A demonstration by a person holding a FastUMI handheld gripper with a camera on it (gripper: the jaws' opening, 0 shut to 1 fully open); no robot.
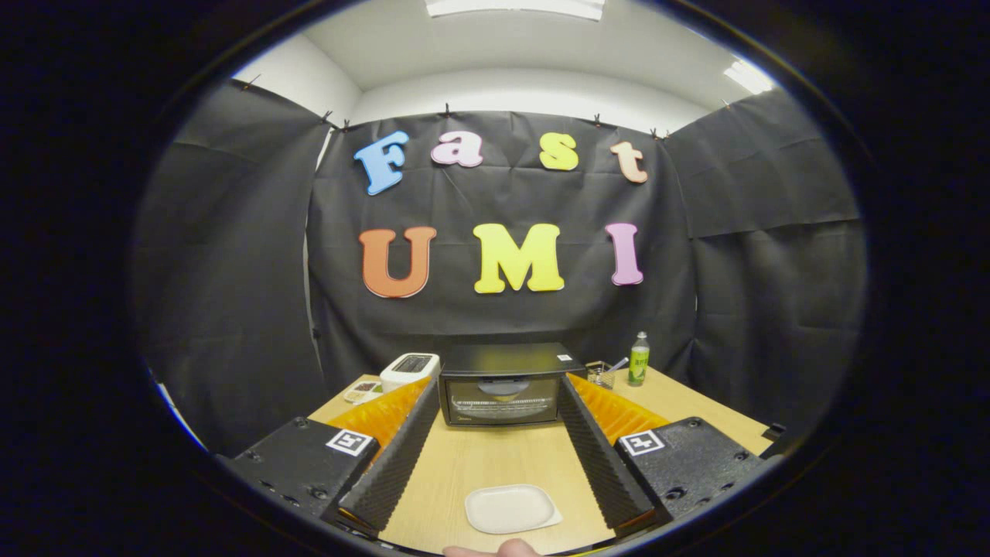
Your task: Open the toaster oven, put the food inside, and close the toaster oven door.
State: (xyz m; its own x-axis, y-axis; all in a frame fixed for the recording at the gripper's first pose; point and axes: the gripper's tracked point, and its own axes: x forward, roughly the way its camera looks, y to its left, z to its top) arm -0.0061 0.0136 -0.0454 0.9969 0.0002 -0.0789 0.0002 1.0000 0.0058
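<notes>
Standing closed beyond the gripper's [503,410] wide-spread, empty fingers, the toaster oven [501,384] faces a bare white plate [511,508]; stage undeterminable.

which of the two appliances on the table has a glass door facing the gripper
The black toaster oven, straight ahead beyond the open gripper, door shut. The white toaster beside it has slots on top instead.
</notes>
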